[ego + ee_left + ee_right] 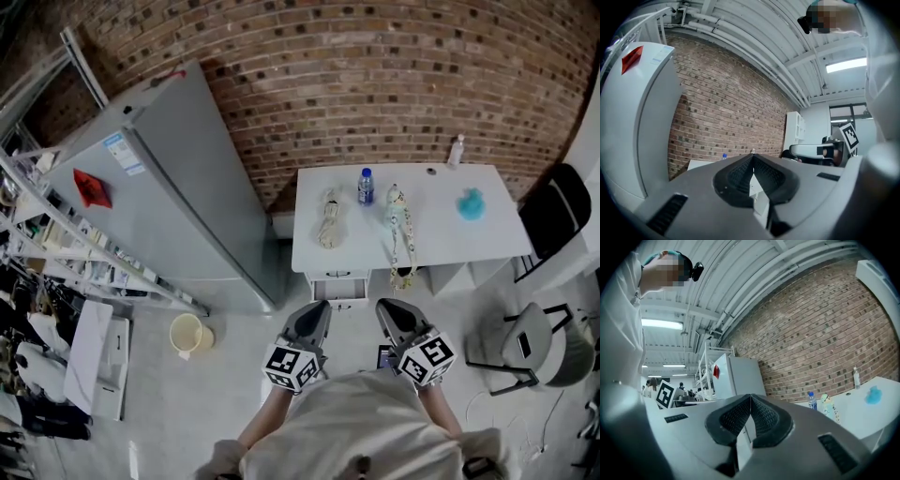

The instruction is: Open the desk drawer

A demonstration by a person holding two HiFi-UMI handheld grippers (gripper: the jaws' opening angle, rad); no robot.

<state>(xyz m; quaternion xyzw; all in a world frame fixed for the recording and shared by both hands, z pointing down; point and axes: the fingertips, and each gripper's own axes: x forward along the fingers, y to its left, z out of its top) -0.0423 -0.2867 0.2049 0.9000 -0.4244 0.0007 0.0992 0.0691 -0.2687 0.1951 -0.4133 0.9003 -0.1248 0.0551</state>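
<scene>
A brick wall [375, 84] backs the white desk [441, 246], whose drawer [339, 284] sits under its front edge near the left corner. My left gripper [320, 307] and right gripper [383, 307] are clenched empty, short of it.

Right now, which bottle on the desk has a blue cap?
The water bottle near the middle of the desk has the blue cap. The other bottle, by the back edge, looks all pale.

The wall [375, 84] is rough brick — the desk [441, 239] smooth matt white, the fridge [178, 197] smooth grey.
</scene>
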